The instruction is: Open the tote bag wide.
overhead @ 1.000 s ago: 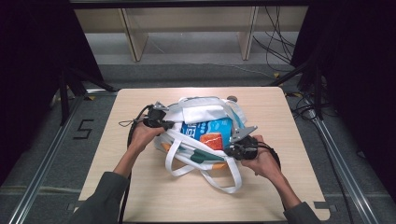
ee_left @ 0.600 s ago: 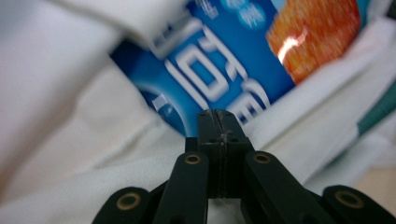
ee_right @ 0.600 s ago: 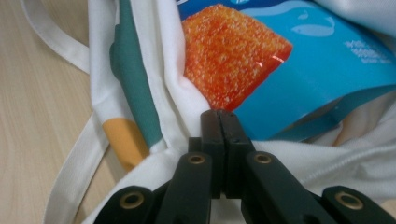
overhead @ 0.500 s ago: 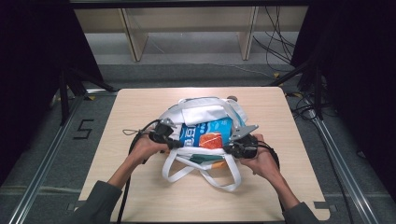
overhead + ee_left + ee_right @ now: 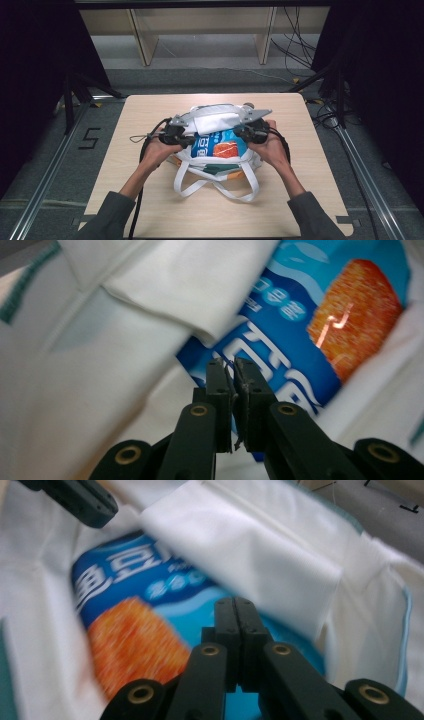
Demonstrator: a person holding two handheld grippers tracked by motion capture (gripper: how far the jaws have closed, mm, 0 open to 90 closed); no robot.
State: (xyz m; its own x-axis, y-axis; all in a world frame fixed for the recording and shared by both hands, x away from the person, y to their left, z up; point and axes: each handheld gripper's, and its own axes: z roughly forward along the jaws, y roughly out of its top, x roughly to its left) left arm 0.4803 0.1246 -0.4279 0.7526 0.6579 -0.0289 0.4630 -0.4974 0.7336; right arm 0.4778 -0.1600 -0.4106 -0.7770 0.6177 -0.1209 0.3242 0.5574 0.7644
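Observation:
A white tote bag (image 5: 215,119) lies on the wooden table (image 5: 150,200) with its two handles (image 5: 215,187) spread toward me. A blue snack packet with an orange picture (image 5: 222,147) (image 5: 300,315) (image 5: 125,630) shows through the bag's mouth, and a white fabric fold covers its far end. My left gripper (image 5: 192,141) (image 5: 231,365) is at the bag's left edge and points at the packet. Its jaws have just been opening to a narrow slit, with nothing held between them. My right gripper (image 5: 239,134) (image 5: 235,602) is at the bag's right edge, shut and empty, above the packet.
Wooden shelf legs (image 5: 145,40) stand on the floor beyond the table. Cables (image 5: 300,30) run at the back right, and dark stands flank the table. The left gripper's cable (image 5: 150,137) loops on the tabletop. A black jaw of the left gripper (image 5: 75,500) shows far off in the right gripper view.
My right hand has moved away from me, from beside the handles up to the bag's mouth. My left hand has shifted inward to the mouth's left edge. The handles now lie slack.

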